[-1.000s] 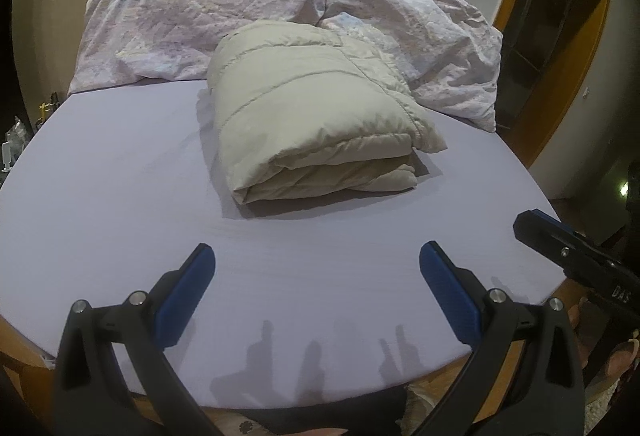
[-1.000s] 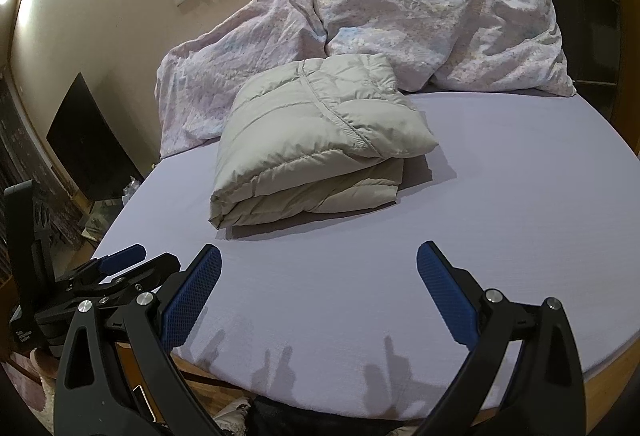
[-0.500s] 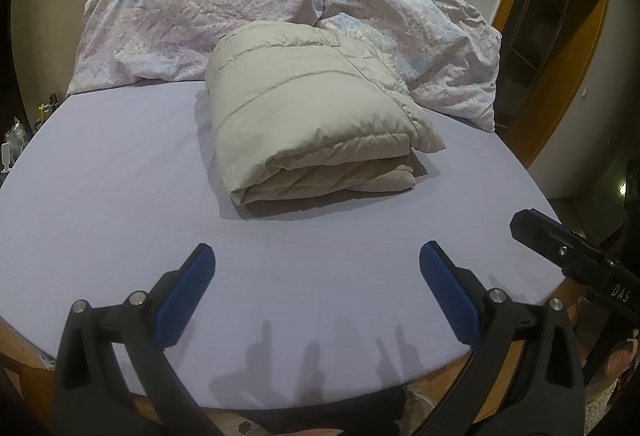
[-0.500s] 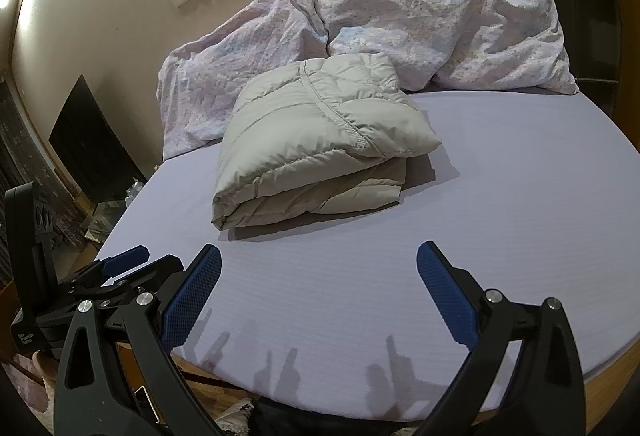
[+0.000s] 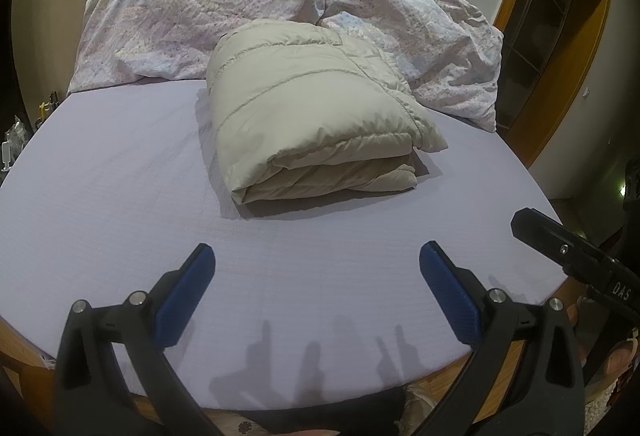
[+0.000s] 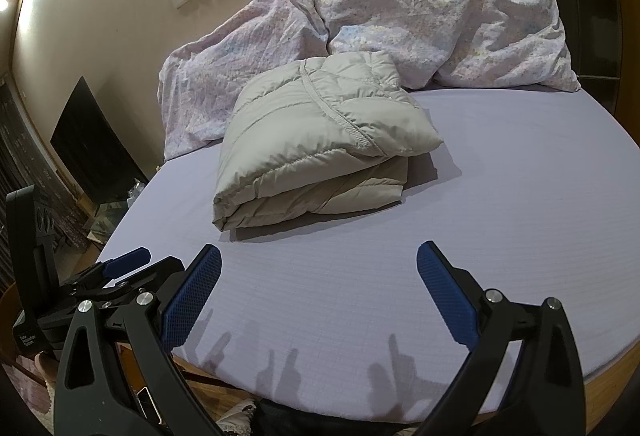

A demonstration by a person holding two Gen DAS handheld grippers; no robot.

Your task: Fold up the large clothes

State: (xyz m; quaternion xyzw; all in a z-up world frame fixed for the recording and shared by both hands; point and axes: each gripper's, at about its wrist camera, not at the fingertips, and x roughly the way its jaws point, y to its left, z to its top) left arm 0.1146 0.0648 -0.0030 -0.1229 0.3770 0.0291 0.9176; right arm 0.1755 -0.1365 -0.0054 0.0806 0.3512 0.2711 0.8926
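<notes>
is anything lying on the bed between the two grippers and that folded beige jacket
Nothing visible does. Between the open left gripper and the folded beige jacket there is only bare lavender sheet. The same holds for the open right gripper. The rumpled floral duvet lies behind the jacket, not in front.

My left tongs [image 5: 316, 276] and right tongs [image 6: 319, 274] are cut off by the bottom edge, so I can't see my hands on them. The folded puffer jacket [image 5: 316, 112] hides part of the crumpled duvet [image 5: 192, 36] behind it. Small objects beside the bed [image 5: 16, 140] are too tiny to identify.
</notes>
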